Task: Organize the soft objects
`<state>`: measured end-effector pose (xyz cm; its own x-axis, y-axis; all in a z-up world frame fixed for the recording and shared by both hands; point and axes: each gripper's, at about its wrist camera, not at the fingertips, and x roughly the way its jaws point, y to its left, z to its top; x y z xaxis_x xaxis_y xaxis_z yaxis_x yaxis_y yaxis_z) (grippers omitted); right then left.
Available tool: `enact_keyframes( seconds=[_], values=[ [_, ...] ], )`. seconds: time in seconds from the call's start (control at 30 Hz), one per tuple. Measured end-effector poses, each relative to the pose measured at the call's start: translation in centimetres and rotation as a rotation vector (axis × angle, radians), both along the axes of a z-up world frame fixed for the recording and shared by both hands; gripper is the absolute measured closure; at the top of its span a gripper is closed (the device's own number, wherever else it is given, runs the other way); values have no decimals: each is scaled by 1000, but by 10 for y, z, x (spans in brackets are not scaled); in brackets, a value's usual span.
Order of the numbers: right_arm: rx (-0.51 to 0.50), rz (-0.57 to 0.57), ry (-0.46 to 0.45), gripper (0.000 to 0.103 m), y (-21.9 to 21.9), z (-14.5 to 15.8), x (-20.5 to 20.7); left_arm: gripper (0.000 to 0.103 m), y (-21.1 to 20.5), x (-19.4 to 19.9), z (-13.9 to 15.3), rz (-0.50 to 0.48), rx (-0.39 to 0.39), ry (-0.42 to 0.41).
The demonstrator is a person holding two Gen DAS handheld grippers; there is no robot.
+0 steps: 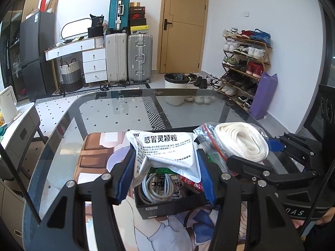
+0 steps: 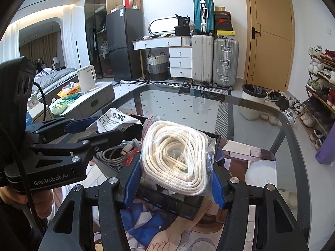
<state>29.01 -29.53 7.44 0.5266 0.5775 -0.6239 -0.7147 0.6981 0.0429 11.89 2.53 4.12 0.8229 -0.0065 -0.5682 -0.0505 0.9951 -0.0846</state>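
Gripping a white crinkled medicine sachet with black Chinese print [image 1: 167,152], the left gripper [image 1: 166,175] has its blue ribbed pads pressed against both sides of the packet, which hangs over the open black cardboard box [image 1: 167,205]. In the right wrist view the same sachet [image 2: 117,120] shows beyond the left gripper [image 2: 83,129], tilted above the far left part of the box.

Inside the box lie coiled grey and white charging cables [image 1: 159,186], also seen from the right wrist camera with a gold-coloured plug end [image 2: 117,150], plus something red at the right side that is too covered to identify.

The right gripper [image 2: 174,179] is clamped on a clear zip-seal plastic bag holding a coil of thick white braided rope [image 2: 178,156]; its blue pads squeeze the bag from both sides, and the bag sits over the near right part of the box [image 2: 167,205]. From the left wrist camera this rope bag [image 1: 240,140] appears at the right, just beside the sachet, with the right gripper [image 1: 251,156] reaching in from that side.

The box rests on a printed cartoon-figure mat [image 1: 94,156] spread over a dark-rimmed glass table [image 1: 117,113]. A white rounded soft object [image 2: 261,171] lies on the mat to the right of the box.
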Motion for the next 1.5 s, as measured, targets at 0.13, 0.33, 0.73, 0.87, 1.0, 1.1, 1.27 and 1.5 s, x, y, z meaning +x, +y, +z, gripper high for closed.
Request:
enact_keyframes(
  seconds=[0.13, 0.33, 0.73, 0.87, 1.0, 1.1, 1.27, 1.5],
  values=[
    [-8, -3, 10, 44, 3, -5, 8, 47, 1, 7, -5, 7, 3, 11],
    [-22, -1, 11, 44, 9, -11, 15, 45, -2, 12, -11, 12, 8, 30],
    [-9, -12, -69, 9, -6, -6, 6, 11, 0, 0, -2, 5, 36, 8],
    [20, -23, -94, 1, -17, -5, -1, 0, 2, -10, 0, 8, 53, -7],
    [66, -10, -122, 1, -29, -4, -11, 0, 3, -20, 1, 17, 75, -29],
    [101, 6, -125, 1, -35, -4, -20, 0, 3, -26, 1, 36, 93, -39],
    [120, 25, -138, 1, -41, -8, -36, 0, 4, -40, -5, 44, 117, -64],
    [155, 44, -134, 1, -41, -12, -50, 0, 8, -49, -12, 41, 100, -63]
  ],
)
